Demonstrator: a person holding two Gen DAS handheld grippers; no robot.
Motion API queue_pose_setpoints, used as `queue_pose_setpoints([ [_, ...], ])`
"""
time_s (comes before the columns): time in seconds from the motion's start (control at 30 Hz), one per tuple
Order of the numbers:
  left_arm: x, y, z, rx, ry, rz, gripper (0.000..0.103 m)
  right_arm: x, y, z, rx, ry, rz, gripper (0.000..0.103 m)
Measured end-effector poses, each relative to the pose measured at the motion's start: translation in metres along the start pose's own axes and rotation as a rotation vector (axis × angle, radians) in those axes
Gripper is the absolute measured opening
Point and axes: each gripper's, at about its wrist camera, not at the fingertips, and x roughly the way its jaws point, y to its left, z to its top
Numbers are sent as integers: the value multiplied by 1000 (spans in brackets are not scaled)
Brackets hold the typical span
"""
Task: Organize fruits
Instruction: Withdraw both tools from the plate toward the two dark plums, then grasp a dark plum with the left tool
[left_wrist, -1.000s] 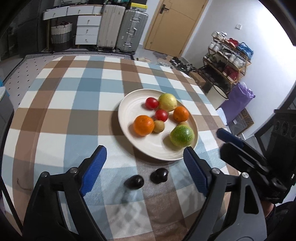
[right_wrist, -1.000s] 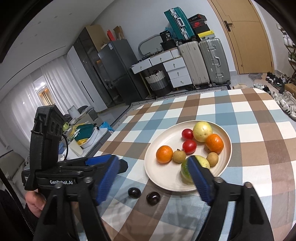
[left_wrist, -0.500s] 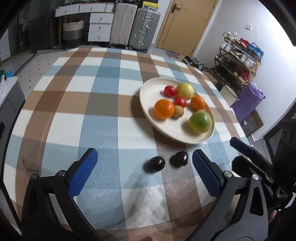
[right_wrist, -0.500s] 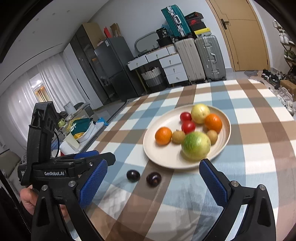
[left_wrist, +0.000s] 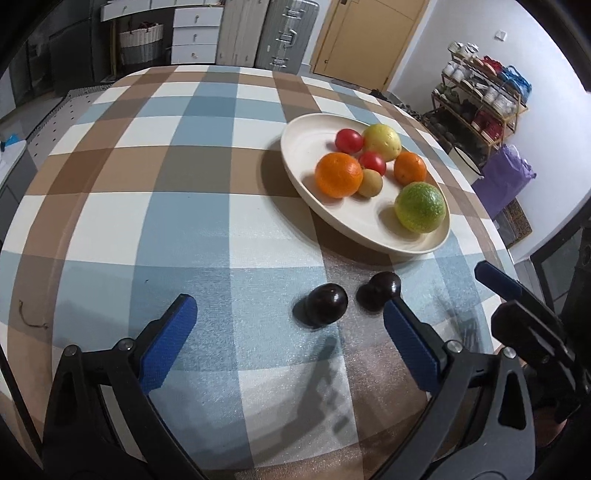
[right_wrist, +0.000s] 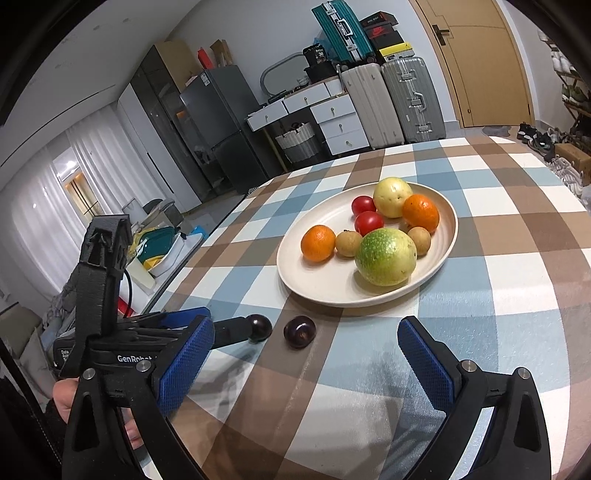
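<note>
Beside round plate (left_wrist: 295, 162): glossy dark plums (left_wrist: 327, 304).

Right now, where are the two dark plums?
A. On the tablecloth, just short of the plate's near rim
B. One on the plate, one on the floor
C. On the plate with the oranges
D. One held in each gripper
A: both dark plums lie on the checked tablecloth in front of the plate, and both grippers are open and empty.

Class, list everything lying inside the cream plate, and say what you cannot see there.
Inside the cream plate: two oranges, two red tomatoes, a yellow fruit, a green fruit, and small brown fruits. Anything behind the green fruit is hidden.
</note>
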Motion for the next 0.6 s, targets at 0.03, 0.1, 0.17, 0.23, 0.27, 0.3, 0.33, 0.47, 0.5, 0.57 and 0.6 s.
queue_pose_setpoints([
  [0.03, 1, -2, 0, 14, -1, 0, 96, 1, -1, 0, 3, 2, 1, 101],
  [0.1, 3, -6, -1, 42, 2, 0, 87, 2, -1, -1, 6, 5, 3, 101],
  [0.17, 6, -11, -2, 74, 12, -9, 69, 4, -2, -2, 11, 11, 5, 101],
  [0.23, 7, -16, -3, 105, 9, -1, 56, 5, -3, -2, 15, 15, 6, 101],
  [0.27, 7, -18, -4, 119, 9, -3, 42, 5, -3, -3, 17, 17, 6, 101],
  [0.3, 8, -20, -4, 130, 16, -9, 38, 6, -3, -3, 18, 18, 7, 101],
  [0.33, 8, -20, -4, 135, 13, -14, 34, 6, -4, -3, 18, 19, 6, 101],
  [0.47, 6, -21, -5, 148, -8, -60, 22, 7, -5, -3, 24, 21, 5, 101],
  [0.5, 5, -21, -5, 149, -12, -69, 22, 7, -5, -3, 25, 23, 5, 101],
  [0.57, 3, -20, -5, 147, -13, -80, 22, 7, -5, -4, 28, 24, 5, 101],
  [0.6, 2, -20, -5, 146, -16, -79, 22, 7, -6, -4, 29, 24, 5, 101],
])
